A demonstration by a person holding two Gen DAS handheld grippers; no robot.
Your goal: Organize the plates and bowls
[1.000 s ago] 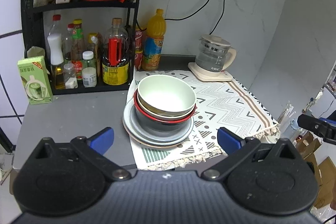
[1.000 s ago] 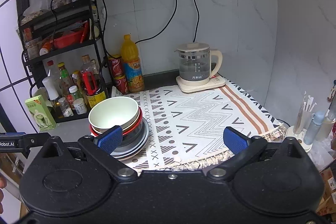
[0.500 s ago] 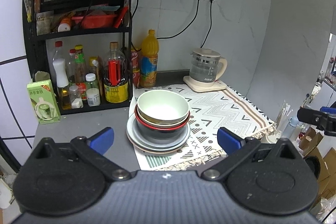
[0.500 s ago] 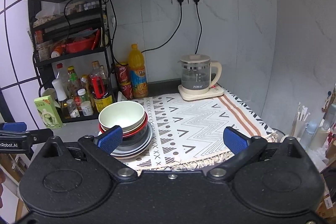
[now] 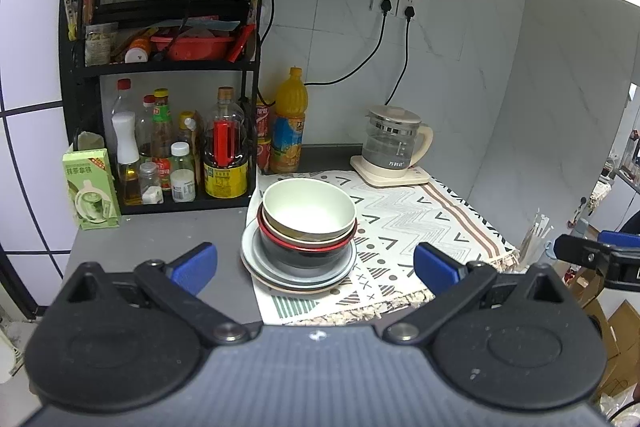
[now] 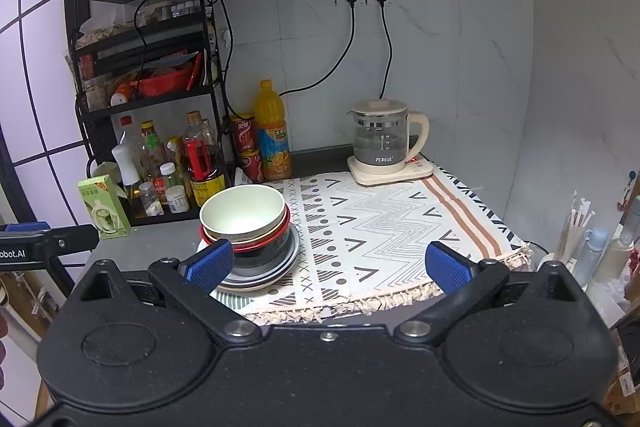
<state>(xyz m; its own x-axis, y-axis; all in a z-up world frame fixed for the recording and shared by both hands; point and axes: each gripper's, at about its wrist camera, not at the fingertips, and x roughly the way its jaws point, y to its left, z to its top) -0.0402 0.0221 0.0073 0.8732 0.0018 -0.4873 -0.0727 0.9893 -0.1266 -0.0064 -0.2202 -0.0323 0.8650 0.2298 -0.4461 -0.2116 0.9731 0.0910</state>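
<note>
Both my grippers have pulled back and up from the counter over the last second. Left gripper [image 5: 315, 263] and right gripper [image 6: 327, 267] are wide open and empty. The bowls [image 5: 308, 213] sit nested on the plates [image 5: 300, 273] at the mat's [image 5: 420, 223] left edge. I judge the stacking done.

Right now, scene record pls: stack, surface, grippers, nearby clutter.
stack: cream bowl nested in red-rimmed bowl, on grey plates
surface: stack sits at the left edge of the patterned mat on the grey counter
left gripper: open, holding nothing, short of the stack
right gripper: open, holding nothing
nearby: glass kettle, juice bottle, condiment rack
</note>
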